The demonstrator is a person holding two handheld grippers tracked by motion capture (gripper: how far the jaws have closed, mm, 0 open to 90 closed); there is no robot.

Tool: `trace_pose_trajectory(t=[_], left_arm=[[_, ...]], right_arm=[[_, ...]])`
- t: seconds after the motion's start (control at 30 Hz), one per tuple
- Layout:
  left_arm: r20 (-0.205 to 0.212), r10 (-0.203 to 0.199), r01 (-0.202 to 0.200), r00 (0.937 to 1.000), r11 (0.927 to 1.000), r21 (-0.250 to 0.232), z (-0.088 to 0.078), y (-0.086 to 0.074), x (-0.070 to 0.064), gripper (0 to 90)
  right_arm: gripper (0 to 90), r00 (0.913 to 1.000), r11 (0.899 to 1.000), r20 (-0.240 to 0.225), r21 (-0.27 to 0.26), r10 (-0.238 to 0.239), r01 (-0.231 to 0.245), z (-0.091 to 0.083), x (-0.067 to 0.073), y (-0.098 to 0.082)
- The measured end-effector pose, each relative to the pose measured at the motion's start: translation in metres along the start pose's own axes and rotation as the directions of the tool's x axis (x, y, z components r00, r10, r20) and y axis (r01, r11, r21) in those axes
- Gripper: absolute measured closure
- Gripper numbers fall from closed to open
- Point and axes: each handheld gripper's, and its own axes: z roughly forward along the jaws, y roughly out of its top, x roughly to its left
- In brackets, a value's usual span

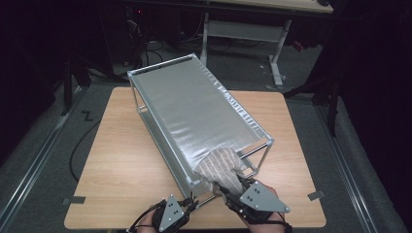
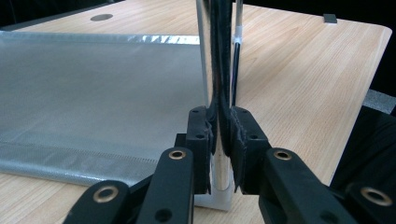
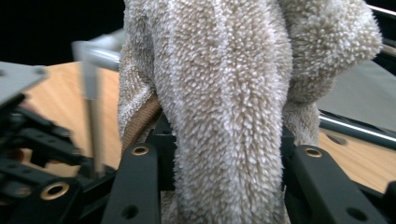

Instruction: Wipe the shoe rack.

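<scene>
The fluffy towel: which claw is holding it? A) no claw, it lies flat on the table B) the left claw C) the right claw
C: the right claw has the fluffy towel bunched between its jaws at the rack, while the left claw pinches a rack post.

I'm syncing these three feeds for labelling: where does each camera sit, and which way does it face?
High view: above the person's side, facing forward and down on the pale wooden table and silver metal-framed mesh rack; both hands enter at the bottom.
Left gripper view: rides the left gripper, looking along black jaws clamped on the rack's upright post.
Right gripper view: rides the right gripper, whose jaws grip a beige fluffy towel.
Shared: rack and tabletop show in all three.
</scene>
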Motion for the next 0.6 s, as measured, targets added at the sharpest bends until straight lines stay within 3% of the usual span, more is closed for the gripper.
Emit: trace_pose_trajectory(t=[0.23,0.43,0.6], left_arm=[[0.001,-0.002,0.002,1.0,1.0,0.001,0.0,0.0,0.0,78.9],[0.001,-0.002,0.002,1.0,1.0,0.004,0.0,0.0,0.0,78.9],[0.0,-0.005,0.005,1.0,1.0,0.001,0.0,0.0,0.0,79.0]], right_arm=[[59.5,0.9918,0.997,0.101,0.008,0.079,-0.08,-0.007,-0.038,-0.01],[59.5,0.9648,0.985,0.203,0.008,0.167,-0.172,-0.015,-0.073,-0.024],[59.5,0.9468,0.978,0.253,0.012,0.199,-0.209,-0.019,-0.089,-0.031]])
